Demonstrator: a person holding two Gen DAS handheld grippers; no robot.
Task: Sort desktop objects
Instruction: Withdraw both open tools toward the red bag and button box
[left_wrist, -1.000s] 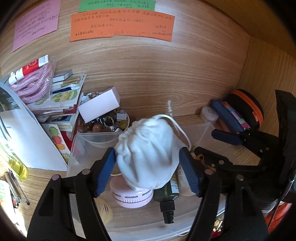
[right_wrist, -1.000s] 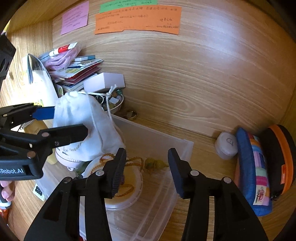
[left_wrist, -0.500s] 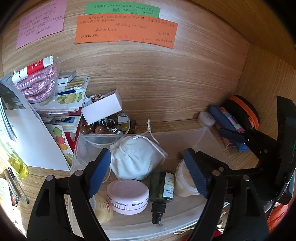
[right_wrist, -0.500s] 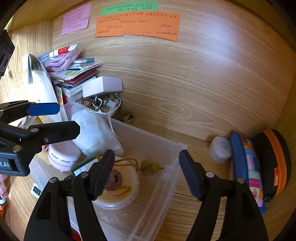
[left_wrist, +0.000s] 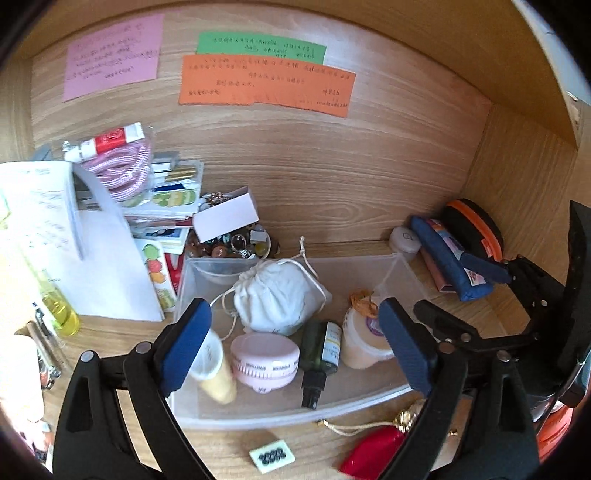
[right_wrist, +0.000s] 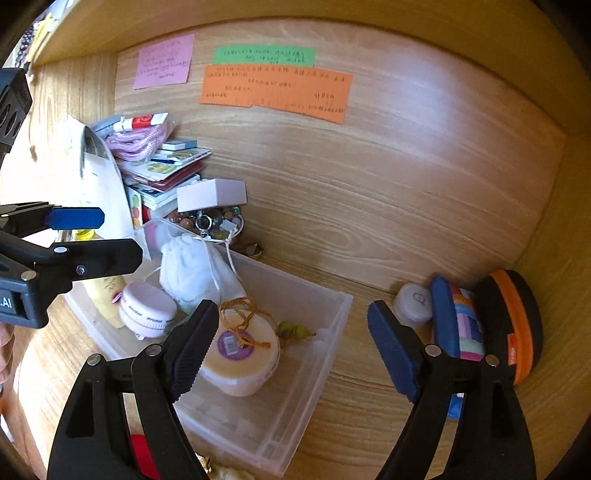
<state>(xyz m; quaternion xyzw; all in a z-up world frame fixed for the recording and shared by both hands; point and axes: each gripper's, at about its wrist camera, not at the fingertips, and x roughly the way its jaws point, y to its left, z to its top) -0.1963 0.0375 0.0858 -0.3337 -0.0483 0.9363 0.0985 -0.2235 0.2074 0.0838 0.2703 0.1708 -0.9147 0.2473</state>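
The white pouch (left_wrist: 275, 301) lies in the clear bin (left_wrist: 362, 264), at its back wall, beside the pink jar (left_wrist: 265, 357) and green bottle (left_wrist: 320, 350). The left gripper (left_wrist: 293, 347) hangs above it with jaws wide apart — the pouch sits beyond the tips, untouched. The right gripper (right_wrist: 291, 347) is likewise spread and empty, over the bin's right end — the pouch (right_wrist: 194, 271) off to its left.

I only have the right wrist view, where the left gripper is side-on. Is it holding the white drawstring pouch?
Observer: No. The left gripper is open; the white drawstring cloth pouch lies in the clear plastic bin.
Operator: Anything in the bin I'm missing?
Observer: A dark green bottle with a black cap, between the round pink jar and the cream tub.
Operator: In front of the bin?
Observer: A small white tile with black dots.
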